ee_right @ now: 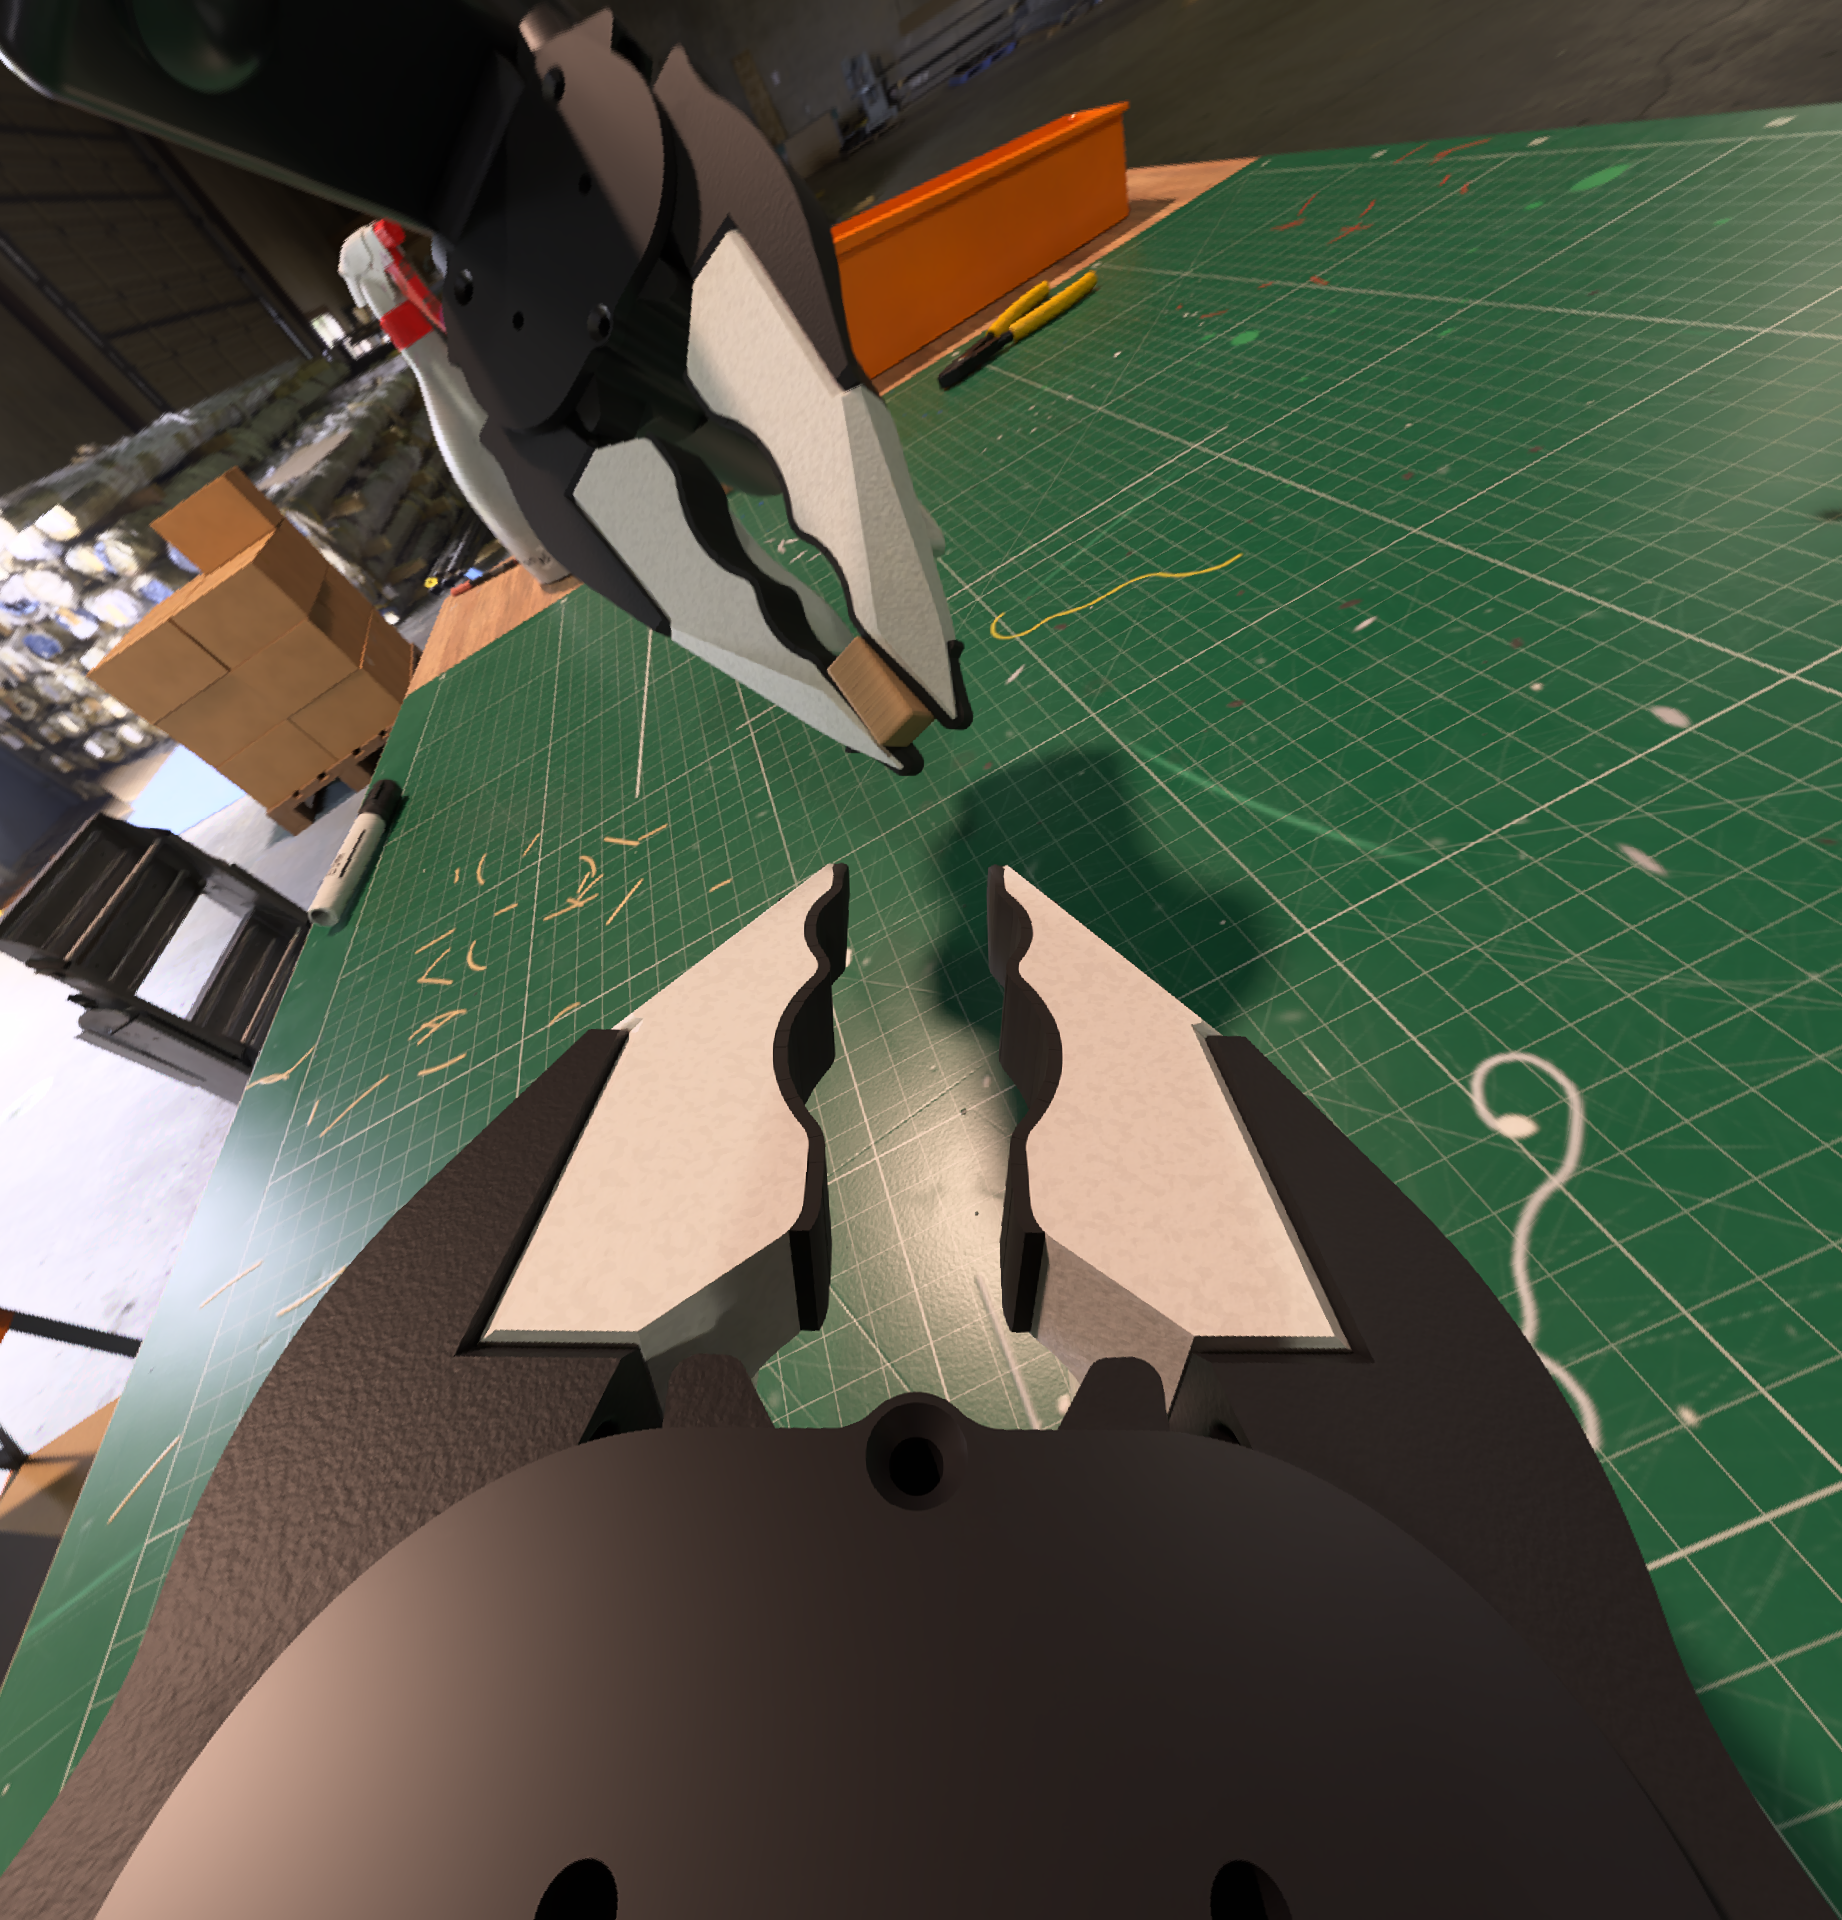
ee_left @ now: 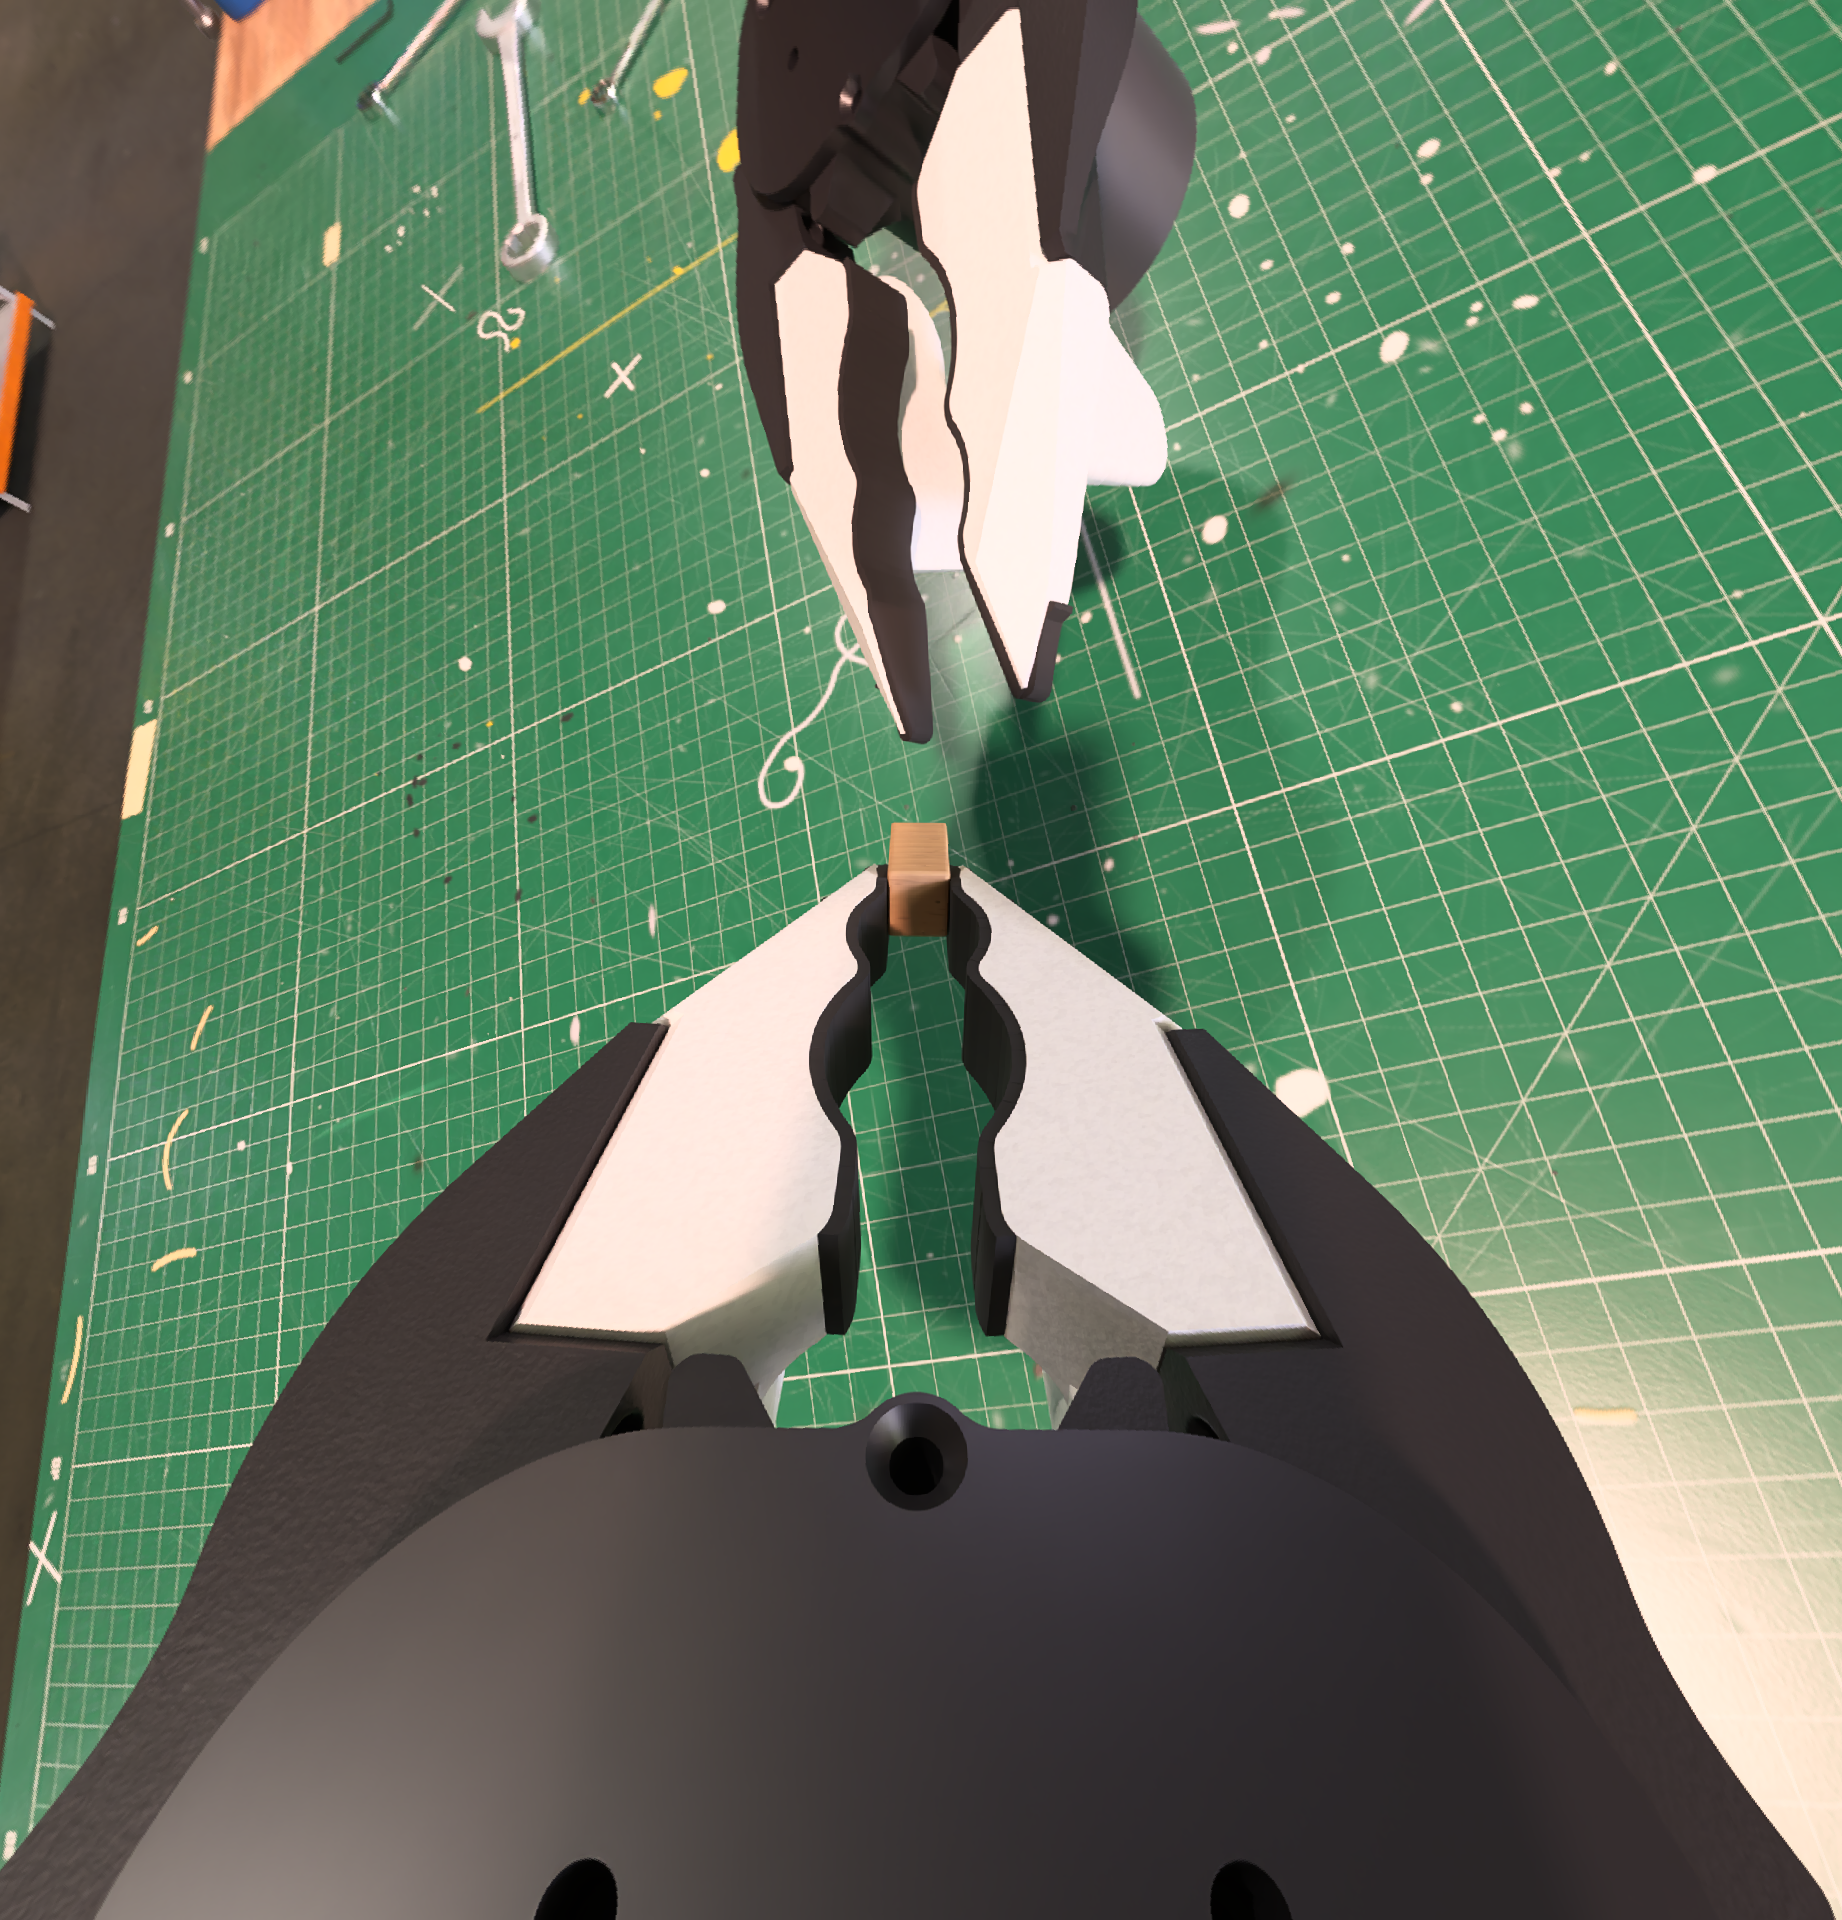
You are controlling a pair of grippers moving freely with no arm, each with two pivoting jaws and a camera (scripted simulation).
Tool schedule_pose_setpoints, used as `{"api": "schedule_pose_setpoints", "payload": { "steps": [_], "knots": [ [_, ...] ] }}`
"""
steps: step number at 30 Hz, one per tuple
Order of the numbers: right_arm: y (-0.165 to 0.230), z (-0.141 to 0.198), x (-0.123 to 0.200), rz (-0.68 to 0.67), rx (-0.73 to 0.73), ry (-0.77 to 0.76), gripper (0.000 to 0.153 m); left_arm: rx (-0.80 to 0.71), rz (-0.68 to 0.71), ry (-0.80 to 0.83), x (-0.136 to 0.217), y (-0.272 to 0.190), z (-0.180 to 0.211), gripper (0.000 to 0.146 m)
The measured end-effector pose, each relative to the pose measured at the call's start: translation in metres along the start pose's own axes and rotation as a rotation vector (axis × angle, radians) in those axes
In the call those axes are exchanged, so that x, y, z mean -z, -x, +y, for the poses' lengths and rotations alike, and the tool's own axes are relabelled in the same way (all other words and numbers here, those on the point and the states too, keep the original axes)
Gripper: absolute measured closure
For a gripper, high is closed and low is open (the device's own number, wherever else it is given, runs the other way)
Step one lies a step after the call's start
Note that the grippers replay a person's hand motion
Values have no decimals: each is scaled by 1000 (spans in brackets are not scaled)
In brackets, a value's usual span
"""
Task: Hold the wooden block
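**Block pinched at the tips of our left hand-held gripper**

Our left hand-held gripper [ee_left: 917, 896] is clamped on the small tan wooden block [ee_left: 918, 879], pinched at the very ends of the fingers, above the green gridded cutting mat [ee_left: 1519, 831] on the table. The block's long axis runs forward, past the tips, towards our right hand-held gripper [ee_right: 919, 883], which faces it with jaws apart and empty, close but not touching. The left one plainly has the block; we judge the right need only stay clear. The mat is scuffed and paint-flecked; steel spanners [ee_left: 522, 156], yellow-handled pliers [ee_right: 1016, 327], an orange bin [ee_right: 984, 223] and a marker pen [ee_right: 354, 854] lie near its edges, with cardboard boxes [ee_right: 252, 644] beyond
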State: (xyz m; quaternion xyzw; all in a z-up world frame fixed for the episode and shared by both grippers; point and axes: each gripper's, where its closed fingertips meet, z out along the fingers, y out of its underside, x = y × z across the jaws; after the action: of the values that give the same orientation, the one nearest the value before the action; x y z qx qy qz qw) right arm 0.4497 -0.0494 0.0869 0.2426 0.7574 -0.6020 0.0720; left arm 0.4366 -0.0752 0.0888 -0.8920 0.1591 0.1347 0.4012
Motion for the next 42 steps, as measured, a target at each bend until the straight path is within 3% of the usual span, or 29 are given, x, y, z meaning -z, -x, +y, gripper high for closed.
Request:
{"api": "schedule_pose_setpoints", "payload": {
  "steps": [16,33,42],
  "knots": [
    [0,-6,-1,-19,-37,-47,125,-5,8,33,-7,0,1,137],
    [-12,-13,2,77,-45,-94,126,108,-36,-58,-12,11,7,137],
    [-7,-1,-3,53,-11,-5,125,-21,-43,23,-5,7,8,137]
  ]
}}
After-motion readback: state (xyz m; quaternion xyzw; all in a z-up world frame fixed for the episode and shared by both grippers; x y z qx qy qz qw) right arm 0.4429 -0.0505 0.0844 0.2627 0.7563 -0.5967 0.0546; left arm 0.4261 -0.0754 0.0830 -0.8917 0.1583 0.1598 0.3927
